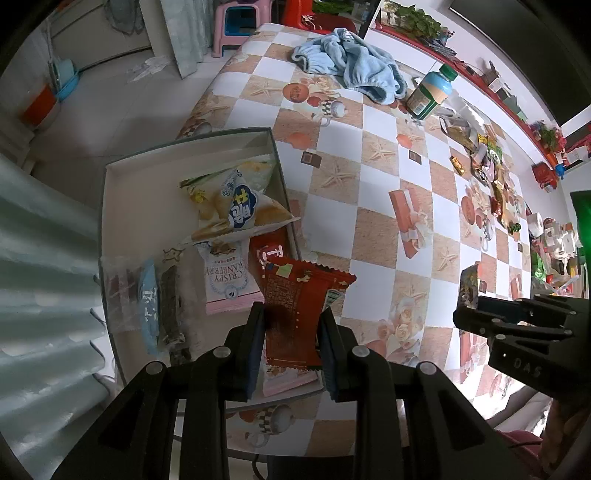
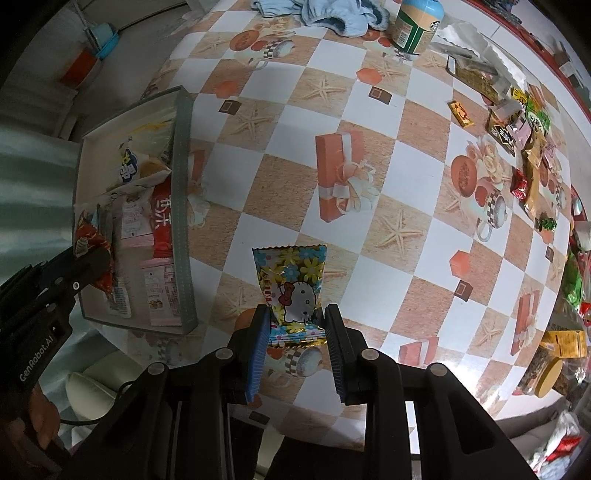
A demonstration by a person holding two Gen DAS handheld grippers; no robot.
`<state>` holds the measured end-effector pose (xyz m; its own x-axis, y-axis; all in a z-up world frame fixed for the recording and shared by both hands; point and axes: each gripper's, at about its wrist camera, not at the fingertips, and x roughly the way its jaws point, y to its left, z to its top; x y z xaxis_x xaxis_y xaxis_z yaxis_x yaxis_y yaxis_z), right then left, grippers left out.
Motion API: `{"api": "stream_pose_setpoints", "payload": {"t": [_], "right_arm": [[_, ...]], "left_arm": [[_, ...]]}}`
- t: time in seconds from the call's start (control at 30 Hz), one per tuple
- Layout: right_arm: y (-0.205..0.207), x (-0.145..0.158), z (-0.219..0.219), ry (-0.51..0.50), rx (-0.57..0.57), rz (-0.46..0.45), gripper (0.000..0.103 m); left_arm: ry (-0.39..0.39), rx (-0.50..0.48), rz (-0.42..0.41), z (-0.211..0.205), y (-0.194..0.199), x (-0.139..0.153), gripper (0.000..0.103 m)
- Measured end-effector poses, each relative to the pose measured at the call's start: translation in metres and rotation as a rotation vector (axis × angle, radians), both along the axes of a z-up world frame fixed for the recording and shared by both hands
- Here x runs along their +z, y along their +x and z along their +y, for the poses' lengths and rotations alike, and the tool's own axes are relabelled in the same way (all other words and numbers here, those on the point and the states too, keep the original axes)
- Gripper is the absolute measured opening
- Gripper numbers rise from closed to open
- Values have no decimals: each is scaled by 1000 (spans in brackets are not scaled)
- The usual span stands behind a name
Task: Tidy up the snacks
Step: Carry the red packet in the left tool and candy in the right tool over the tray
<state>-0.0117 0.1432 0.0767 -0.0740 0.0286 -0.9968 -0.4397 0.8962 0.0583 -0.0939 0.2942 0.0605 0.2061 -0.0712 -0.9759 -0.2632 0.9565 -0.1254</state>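
My left gripper [image 1: 291,314] is shut on a red snack packet [image 1: 299,310] and holds it over the near end of a shallow grey box [image 1: 280,170] at the table's left edge. The box holds a chip bag [image 1: 236,199], a pink cranberry packet [image 1: 229,280], a clear seaweed packet [image 1: 166,299] and a red packet [image 1: 266,251]. My right gripper [image 2: 295,317] is shut on a flowery Hello Kitty packet [image 2: 293,288] above the table, right of the box [image 2: 181,206]. The left gripper [image 2: 88,262] shows there with the red packet.
The table has a checkered cloth [image 1: 373,177]. A blue towel [image 1: 351,62] and a green-capped bottle [image 1: 432,92] lie at the far end. A pile of loose snacks [image 2: 524,125] runs along the right side. A pink stool [image 1: 236,26] stands beyond the table.
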Motion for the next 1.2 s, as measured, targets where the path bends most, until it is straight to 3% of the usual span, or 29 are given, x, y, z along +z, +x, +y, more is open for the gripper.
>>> {"api": "stream_pose_setpoints", "payload": {"t": [0.33,0.7,1.2], "right_arm": [[1,1,-5,0,-33,-3,32],[-2,2,14,-10,25,-7,32],[-15,-3,92,19,188,11,32]], "left_arm": [[3,-8,-7,-2,-2,1,30],[-8,42,6,12,-8,-3,30],[-1,167,62,55,-40,-20,30]]}}
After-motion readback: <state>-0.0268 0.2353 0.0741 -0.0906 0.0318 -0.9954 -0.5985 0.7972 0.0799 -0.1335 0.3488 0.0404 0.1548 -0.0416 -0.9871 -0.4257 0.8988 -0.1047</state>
